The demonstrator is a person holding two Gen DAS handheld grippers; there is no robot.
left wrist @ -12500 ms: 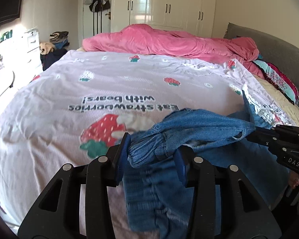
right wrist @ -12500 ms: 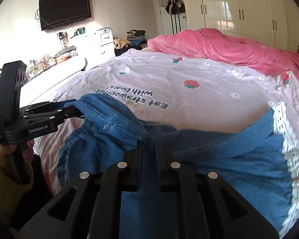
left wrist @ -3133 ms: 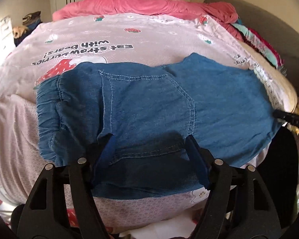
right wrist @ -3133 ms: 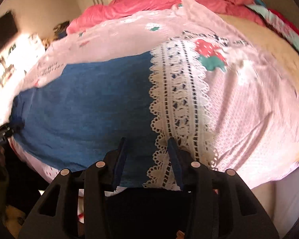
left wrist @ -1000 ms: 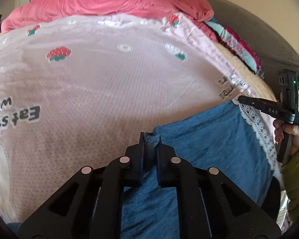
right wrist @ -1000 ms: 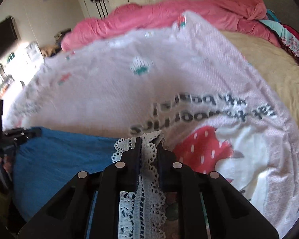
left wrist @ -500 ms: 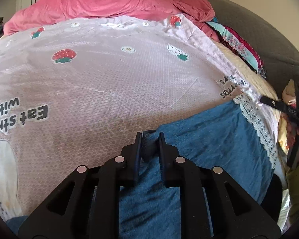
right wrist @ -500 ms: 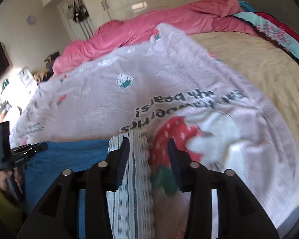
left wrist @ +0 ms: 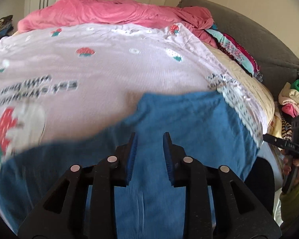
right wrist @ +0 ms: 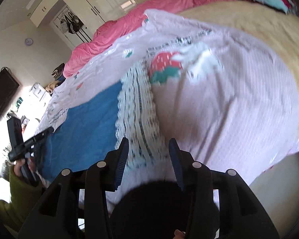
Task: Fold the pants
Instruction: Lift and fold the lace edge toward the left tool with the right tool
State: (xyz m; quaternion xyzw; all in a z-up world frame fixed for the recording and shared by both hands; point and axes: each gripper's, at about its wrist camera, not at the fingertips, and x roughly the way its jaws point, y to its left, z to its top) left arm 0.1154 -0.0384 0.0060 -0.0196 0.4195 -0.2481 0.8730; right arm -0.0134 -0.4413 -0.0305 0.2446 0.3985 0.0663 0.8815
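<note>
The blue denim pants (left wrist: 189, 119) lie flat on the pink strawberry bedspread (left wrist: 109, 63) at the bed's near edge; they also show in the right wrist view (right wrist: 85, 123). My left gripper (left wrist: 149, 139) is open and empty just above the pants. My right gripper (right wrist: 147, 145) is open and empty over the bedspread's white lace border (right wrist: 137, 111), to the right of the pants. The right gripper shows at the far right of the left wrist view (left wrist: 283, 143); the left gripper shows at the left of the right wrist view (right wrist: 29, 141).
A rumpled pink duvet (left wrist: 109, 12) lies along the far side of the bed. A grey headboard (left wrist: 249, 39) and a pile of clothes (left wrist: 293, 97) are at the right. White wardrobes (right wrist: 101, 2) and a wall TV (right wrist: 2, 91) stand beyond.
Both grippers have opened and let go of the fabric they held half a second ago. Both have drawn back toward the bed's near edge. The pants now lie flat.
</note>
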